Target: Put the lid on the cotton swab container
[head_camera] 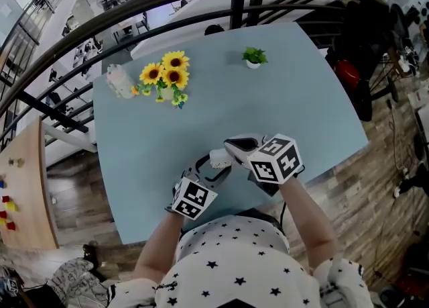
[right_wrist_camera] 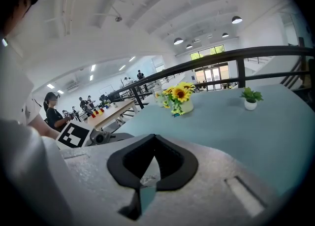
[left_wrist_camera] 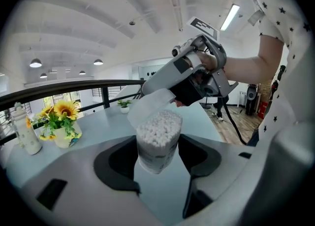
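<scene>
A clear cotton swab container [left_wrist_camera: 158, 139], full of white swabs and with its top uncovered, sits between the jaws of my left gripper [left_wrist_camera: 158, 157], which is shut on its sides. In the head view the container [head_camera: 220, 159] is near the front edge of the light blue table [head_camera: 301, 98]. My right gripper [head_camera: 231, 147] comes in from the right, shut on the translucent lid [left_wrist_camera: 151, 103]. The lid hangs tilted just above and behind the container's top. In the right gripper view the lid [right_wrist_camera: 146, 170] shows only as a thin sliver pinched between the jaws.
A vase of sunflowers [head_camera: 165, 77] and a pale bottle [head_camera: 120, 82] stand at the table's far left. A small potted plant [head_camera: 253, 57] is at the far middle. A dark railing [head_camera: 234, 5] curves behind the table. The person's starred shirt [head_camera: 234, 260] fills the front.
</scene>
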Action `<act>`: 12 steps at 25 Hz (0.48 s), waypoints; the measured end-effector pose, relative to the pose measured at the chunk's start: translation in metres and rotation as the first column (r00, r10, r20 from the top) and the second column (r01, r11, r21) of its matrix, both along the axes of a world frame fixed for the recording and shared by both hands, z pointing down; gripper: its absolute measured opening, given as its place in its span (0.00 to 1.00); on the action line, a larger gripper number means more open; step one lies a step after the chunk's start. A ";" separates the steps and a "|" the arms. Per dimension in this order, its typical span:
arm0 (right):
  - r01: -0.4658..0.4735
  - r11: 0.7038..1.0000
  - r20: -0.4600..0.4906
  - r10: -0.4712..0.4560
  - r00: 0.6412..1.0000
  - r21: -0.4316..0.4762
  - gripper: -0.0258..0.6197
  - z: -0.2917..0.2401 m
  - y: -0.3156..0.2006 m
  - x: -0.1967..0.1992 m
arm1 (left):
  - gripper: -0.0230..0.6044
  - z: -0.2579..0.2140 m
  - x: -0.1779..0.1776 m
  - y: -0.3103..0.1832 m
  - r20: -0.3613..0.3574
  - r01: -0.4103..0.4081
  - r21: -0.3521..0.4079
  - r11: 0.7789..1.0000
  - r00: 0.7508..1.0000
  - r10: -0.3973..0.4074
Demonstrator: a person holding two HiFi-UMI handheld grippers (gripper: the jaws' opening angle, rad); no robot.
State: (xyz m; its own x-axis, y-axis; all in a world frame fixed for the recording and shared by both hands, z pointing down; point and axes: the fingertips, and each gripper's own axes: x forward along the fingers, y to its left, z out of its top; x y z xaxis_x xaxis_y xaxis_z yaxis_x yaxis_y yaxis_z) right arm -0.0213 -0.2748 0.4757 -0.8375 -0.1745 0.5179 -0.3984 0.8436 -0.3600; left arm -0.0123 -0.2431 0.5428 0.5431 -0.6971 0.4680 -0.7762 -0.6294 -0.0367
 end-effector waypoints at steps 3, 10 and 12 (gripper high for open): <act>0.016 1.000 0.002 -0.015 1.000 -0.006 0.05 0.001 0.007 -0.002 | 0.45 0.001 -0.002 -0.002 -0.004 0.012 -0.010 1.000 1.000 -0.012; 0.012 1.000 -0.006 -0.012 1.000 -0.025 0.05 0.014 0.014 -0.002 | 0.45 0.009 -0.002 -0.009 -0.010 0.023 -0.032 0.999 1.000 -0.024; 0.008 0.999 -0.009 -0.008 1.000 -0.032 0.05 0.018 0.015 0.000 | 0.45 0.013 -0.001 -0.011 -0.009 0.024 -0.039 0.999 1.000 -0.024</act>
State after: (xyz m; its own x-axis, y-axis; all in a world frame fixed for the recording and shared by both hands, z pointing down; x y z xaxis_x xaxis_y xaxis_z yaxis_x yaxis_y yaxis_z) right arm -0.0214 -0.2597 0.4932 -0.8339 -0.1510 0.5309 -0.3951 0.8349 -0.3832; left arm -0.0134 -0.2539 0.5559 0.5309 -0.6913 0.4902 -0.7914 -0.6113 -0.0049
